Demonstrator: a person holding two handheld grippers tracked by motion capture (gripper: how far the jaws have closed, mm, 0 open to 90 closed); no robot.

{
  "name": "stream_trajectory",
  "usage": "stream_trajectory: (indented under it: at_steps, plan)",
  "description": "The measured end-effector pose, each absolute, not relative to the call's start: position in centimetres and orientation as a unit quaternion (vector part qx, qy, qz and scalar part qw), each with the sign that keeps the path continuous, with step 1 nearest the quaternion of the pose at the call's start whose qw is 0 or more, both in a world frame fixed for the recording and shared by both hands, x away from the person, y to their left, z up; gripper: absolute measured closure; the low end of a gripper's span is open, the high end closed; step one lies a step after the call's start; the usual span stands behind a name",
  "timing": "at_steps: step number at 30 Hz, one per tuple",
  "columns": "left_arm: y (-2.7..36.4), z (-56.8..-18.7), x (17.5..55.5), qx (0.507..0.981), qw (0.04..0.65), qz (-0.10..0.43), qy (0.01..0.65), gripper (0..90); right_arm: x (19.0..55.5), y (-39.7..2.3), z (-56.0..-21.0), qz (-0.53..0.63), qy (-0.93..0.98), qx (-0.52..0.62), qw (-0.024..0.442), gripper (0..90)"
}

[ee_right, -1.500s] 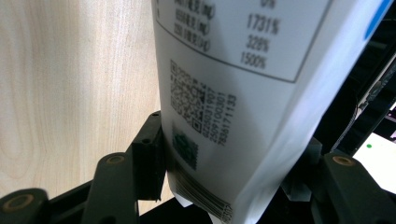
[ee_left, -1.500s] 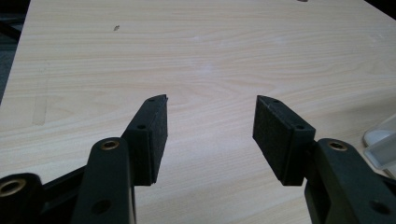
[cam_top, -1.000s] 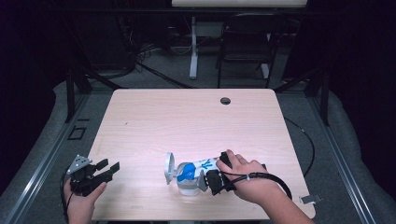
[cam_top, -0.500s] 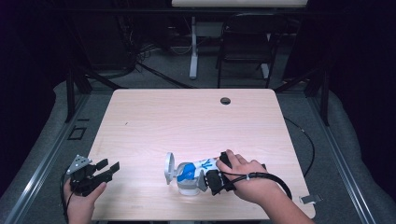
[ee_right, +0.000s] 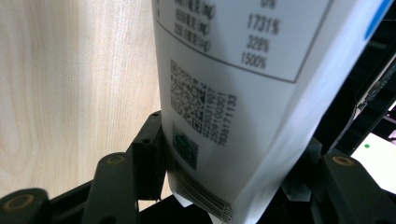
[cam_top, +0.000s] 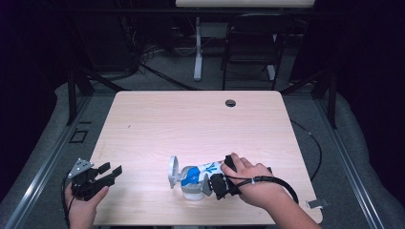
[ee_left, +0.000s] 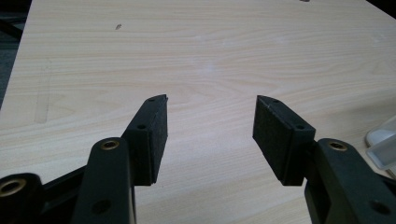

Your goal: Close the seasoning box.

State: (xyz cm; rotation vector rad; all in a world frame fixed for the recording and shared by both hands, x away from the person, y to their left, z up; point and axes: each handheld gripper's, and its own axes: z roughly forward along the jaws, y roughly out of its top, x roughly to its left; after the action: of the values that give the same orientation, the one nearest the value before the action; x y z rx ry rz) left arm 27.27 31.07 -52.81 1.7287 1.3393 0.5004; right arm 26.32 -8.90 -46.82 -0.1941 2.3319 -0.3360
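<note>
A white tube (cam_top: 200,171) with a blue label lies on its side near the front edge of the wooden table (cam_top: 191,119). A round white cap (cam_top: 173,171) stands at its left end. My right gripper (cam_top: 210,183) is shut on the tube's right half, with a hand over it. In the right gripper view the tube (ee_right: 224,84) shows a printed table, a square code and a barcode, wedged between the black jaws of the right gripper (ee_right: 229,144). My left gripper (cam_top: 111,171) rests at the front left corner, open, and between the jaws of the left gripper (ee_left: 210,126) there is bare wood.
A round cable hole (cam_top: 230,102) sits near the table's far edge. A dark chair (cam_top: 248,43) and a white desk leg (cam_top: 197,52) stand behind the table. A black cable (cam_top: 313,143) runs down along the right side.
</note>
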Motion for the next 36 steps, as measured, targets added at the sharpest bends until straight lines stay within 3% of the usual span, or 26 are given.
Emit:
stream_trajectory:
  at_steps: [36]
  plan:
    - [31.17, -52.91, 27.30, 0.692, 0.436, 0.200, 0.540, 45.7, 26.26, -8.66, -46.65, -0.143, 0.908, -0.089, 0.383, 44.4]
